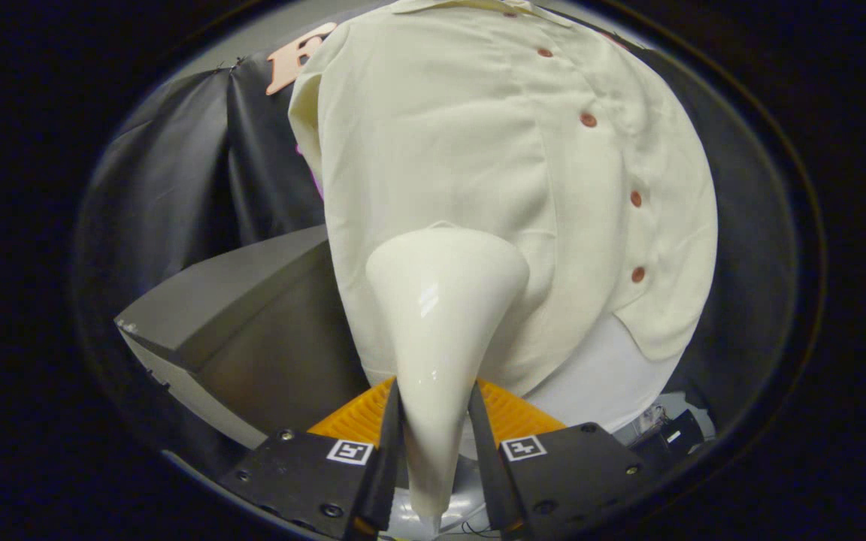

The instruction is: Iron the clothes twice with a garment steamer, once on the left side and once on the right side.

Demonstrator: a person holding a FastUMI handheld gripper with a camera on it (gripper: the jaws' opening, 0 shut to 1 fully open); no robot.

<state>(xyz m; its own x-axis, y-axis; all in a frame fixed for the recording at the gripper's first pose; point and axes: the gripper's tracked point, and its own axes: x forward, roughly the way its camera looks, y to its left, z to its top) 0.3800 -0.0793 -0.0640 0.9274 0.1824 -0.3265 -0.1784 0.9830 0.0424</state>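
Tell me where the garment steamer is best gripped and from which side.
Grip the garment steamer on its narrow neck, below the flared head, coming from behind, as the gripper does now: both fingers press the slim part, which fits between them, while the wide head faces the cream shirt.

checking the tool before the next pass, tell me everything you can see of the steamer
The steamer is glossy cream-white, smooth like plastic, shaped as a cone: a narrow neck runs up between the jaws and flares to a wide rounded head. The gripper is shut on that neck, both fingers pressing its sides. The head points away from the camera at the lower front of the cream shirt, left of the button row. It looks close to or against the fabric; actual contact is hidden.
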